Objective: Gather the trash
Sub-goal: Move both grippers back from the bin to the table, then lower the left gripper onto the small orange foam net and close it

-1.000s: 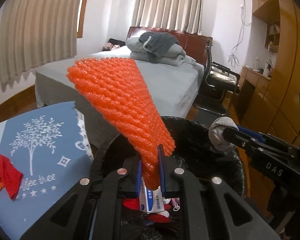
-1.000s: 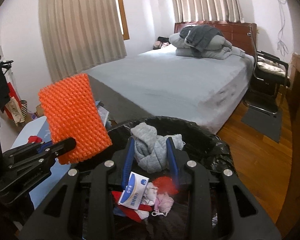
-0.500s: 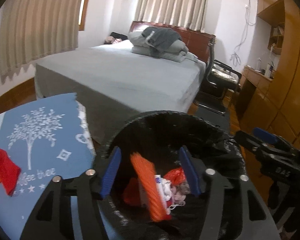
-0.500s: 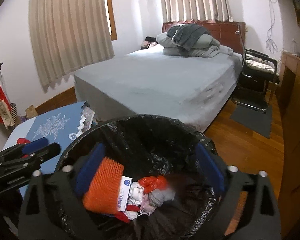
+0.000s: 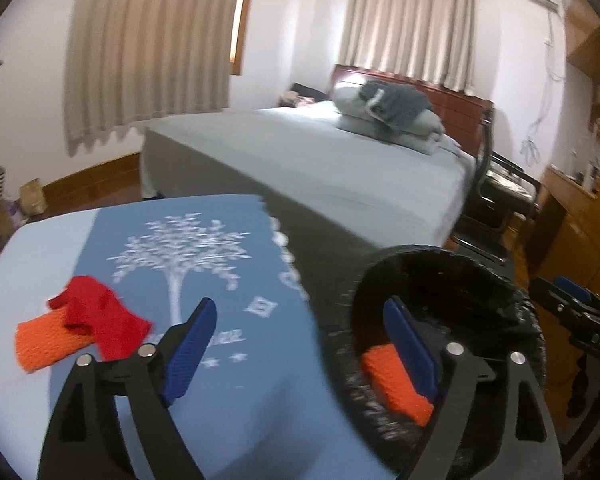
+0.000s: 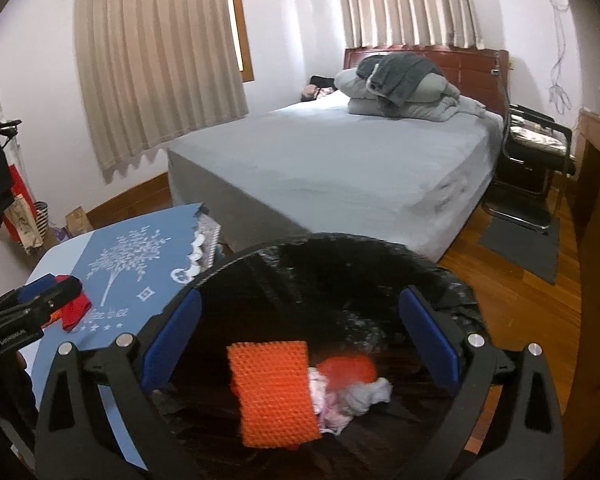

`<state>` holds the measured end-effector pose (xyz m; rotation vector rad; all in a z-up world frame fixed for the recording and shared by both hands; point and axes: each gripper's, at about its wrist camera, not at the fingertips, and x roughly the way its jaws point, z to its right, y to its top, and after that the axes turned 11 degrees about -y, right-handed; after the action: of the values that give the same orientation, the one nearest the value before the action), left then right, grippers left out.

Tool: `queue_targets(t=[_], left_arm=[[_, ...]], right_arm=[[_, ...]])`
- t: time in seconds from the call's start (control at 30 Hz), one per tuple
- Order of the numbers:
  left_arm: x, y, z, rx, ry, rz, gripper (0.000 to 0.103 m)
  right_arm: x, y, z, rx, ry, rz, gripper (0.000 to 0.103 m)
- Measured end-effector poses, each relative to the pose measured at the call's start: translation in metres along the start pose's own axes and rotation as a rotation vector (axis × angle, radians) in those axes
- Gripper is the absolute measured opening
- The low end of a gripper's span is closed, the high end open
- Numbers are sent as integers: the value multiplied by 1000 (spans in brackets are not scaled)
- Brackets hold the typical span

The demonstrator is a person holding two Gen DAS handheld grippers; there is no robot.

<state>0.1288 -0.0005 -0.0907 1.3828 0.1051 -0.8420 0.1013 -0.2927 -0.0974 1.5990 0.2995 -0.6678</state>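
Left tool point(image 5: 300, 344): I see its blue pads spread wide and the jaws opening further, nothing between them; one pad hangs over the tabletop, the other over the bin's mouth.
Right tool point(image 6: 300, 336): I have it over the bin, jaws spread about as wide as they go and opening a touch more; nothing is pinched, the trash lies below in the gap.
Trash bin point(image 6: 340, 256): round, lined with a black bag, standing just beside the tabletop and in front of the bed.
Orange foam net point(image 6: 272, 392): lying flat inside the bin, on its left half, free of both tools; from the left wrist I catch only a corner of it point(image 5: 396, 388) behind the right-hand pad.
Other trash in the bin: a red-orange wad point(image 6: 348, 368), a pale grey crumpled rag point(image 6: 368, 396) and some pinkish scraps point(image 6: 328, 408), all bunched against the net's right edge.
Tabletop point(image 5: 28, 264): pale blue, carrying a darker blue cloth with a white tree print point(image 5: 180, 248).
Trash left on the tabletop: a red scrap point(image 5: 100, 316) lying partly over a second orange net piece point(image 5: 44, 340), near the left edge; neither tool touches them.
Bed point(image 6: 340, 168): grey sheet, with folded grey bedding point(image 6: 400, 84) piled at the headboard.
Room beyond: beige curtains point(image 6: 152, 60) on the windows, a black chair point(image 6: 536, 148) beside the bed, wooden floor.
Picture quality: the left wrist view is blurred, so I cannot read the cloth's lettering.
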Motion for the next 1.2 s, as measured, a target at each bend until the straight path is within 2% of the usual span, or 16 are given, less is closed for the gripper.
queue_targets(t=[0.57,0.73,0.93,1.2], left_arm=[[-61,-26,-132,-132,297,35,89],[-67,-33,-165,-156,370,27,89],[-68,-38,-201,-190,418,18,89],[-53,-45,-232,-231,433,-25,89]], right_arm=[[12,12,-135,-146,204,7,97],[19,14,-178,-180,256,1,97],[30,11,-220,-223,286,-11,97],[49,0,-248,-253,284,-44,97]])
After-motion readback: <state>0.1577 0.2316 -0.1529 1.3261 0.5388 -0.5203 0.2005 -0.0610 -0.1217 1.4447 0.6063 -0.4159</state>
